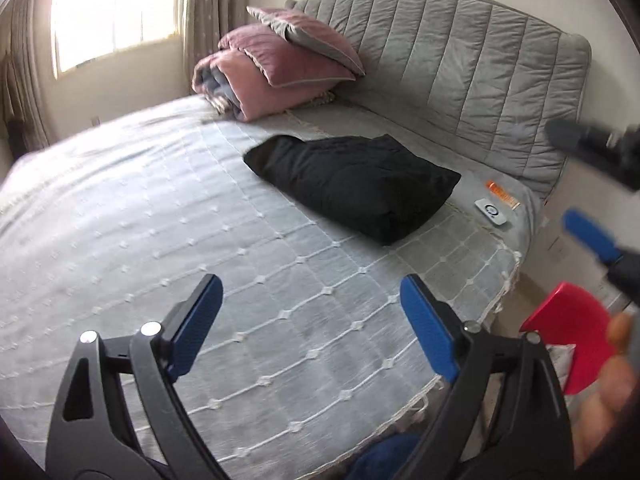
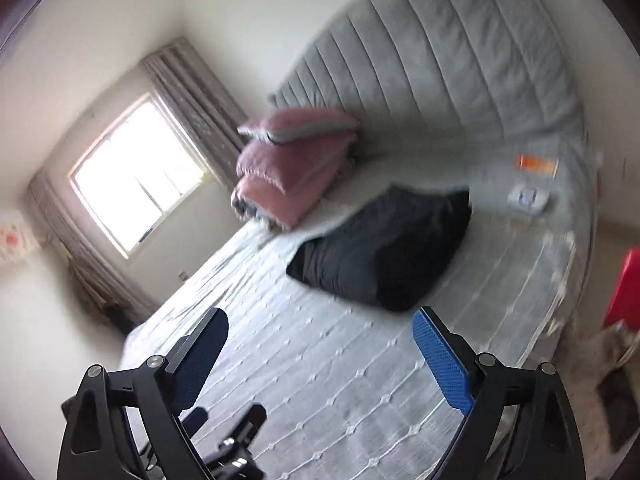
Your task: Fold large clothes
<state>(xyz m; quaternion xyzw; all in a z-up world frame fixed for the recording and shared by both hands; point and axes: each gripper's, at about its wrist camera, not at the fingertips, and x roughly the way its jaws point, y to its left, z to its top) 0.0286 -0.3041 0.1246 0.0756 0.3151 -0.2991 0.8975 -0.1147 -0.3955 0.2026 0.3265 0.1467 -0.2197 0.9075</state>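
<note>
Black garment (image 1: 356, 184) folded, long axis along headboard (image 1: 460, 68); both grippers (image 1: 310, 328) (image 2: 320, 356) wide, empty

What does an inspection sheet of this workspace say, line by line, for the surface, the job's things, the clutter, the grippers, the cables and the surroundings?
Surface: bed with a pale quilted cover, lying flat.
Job's things: black garment in a folded bundle near the headboard, apart from both grippers.
Clutter: orange packet and small white device beside the garment; pink pillows stacked on folded bedding.
Grippers: left gripper open, holding nothing; right gripper open, holding nothing, view blurred.
Cables: nothing seen.
Surroundings: bright window with curtains; red object off the bed, unclear what it is.
</note>
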